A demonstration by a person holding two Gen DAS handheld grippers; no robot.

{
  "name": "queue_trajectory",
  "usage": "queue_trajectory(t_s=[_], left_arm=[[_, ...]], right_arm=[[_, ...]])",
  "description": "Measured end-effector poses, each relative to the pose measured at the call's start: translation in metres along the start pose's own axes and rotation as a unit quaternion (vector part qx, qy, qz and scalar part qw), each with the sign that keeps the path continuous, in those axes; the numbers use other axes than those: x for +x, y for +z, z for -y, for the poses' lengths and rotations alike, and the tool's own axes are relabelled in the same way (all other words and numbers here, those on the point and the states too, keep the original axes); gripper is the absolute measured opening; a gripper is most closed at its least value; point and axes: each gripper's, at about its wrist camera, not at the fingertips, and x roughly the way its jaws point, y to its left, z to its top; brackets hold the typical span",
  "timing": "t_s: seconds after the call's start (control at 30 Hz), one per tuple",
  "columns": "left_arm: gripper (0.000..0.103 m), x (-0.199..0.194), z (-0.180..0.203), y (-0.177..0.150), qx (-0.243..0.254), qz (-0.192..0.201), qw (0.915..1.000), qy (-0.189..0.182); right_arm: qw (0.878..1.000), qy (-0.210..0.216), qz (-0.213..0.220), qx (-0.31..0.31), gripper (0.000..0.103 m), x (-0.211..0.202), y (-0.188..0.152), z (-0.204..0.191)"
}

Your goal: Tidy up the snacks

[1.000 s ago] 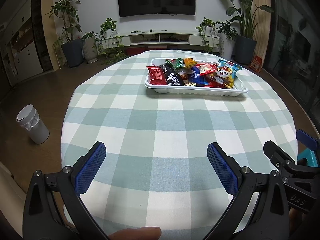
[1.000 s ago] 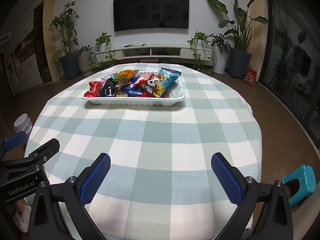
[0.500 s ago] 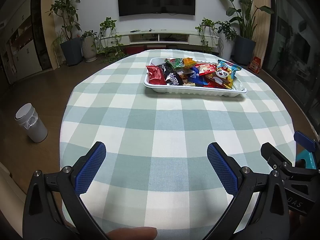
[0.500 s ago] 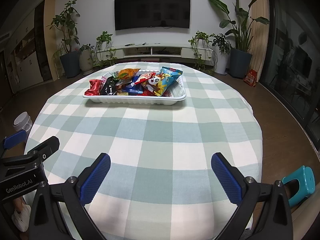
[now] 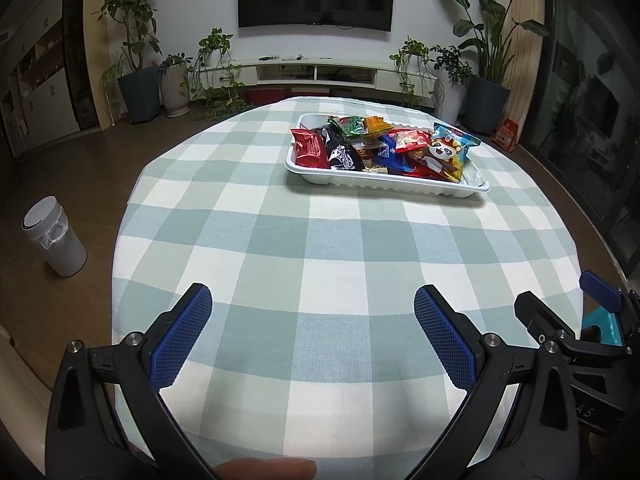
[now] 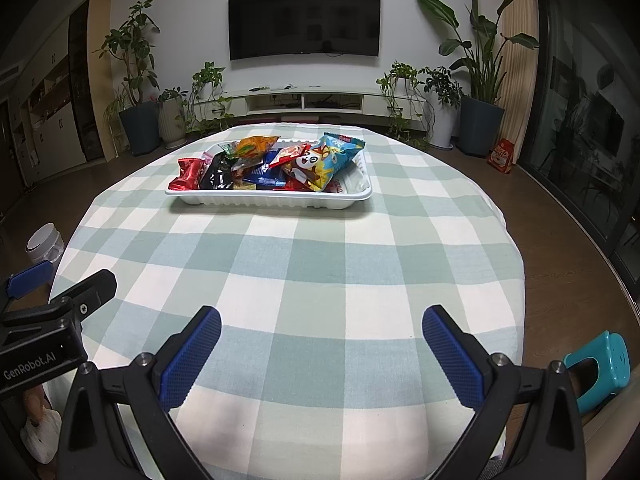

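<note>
A white tray (image 6: 276,199) heaped with bright snack packets (image 6: 320,162), a panda bag on top, sits at twelve o'clock on the checked table (image 6: 288,280). Both the left claw (image 5: 312,344) and right claw (image 6: 322,354) hang released, empty, well short of it. Since a second ago, the left view has edged slightly leftward.

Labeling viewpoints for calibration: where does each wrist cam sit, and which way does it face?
Left wrist: behind the open left gripper, facing across the checked table to the snack tray; a fingertip and the right gripper show.
Right wrist: behind the open right gripper, same heading; the left gripper shows.
Shared: tray, table, TV.
</note>
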Motion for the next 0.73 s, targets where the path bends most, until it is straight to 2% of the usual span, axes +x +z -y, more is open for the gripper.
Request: queue_trajectory(t_s=[0.47, 0.73], left_arm=[[0.103, 0.002, 0.001, 0.000, 0.003, -0.001, 1.0000, -0.007], [0.103, -0.007, -0.005, -0.002, 0.010, 0.015, 0.9998, -0.010]], right_arm=[[1.000, 0.000, -0.001, 0.000, 0.103, -0.001, 0.001, 0.000], [1.000, -0.001, -0.002, 0.001, 0.103, -0.001, 0.002, 0.000]])
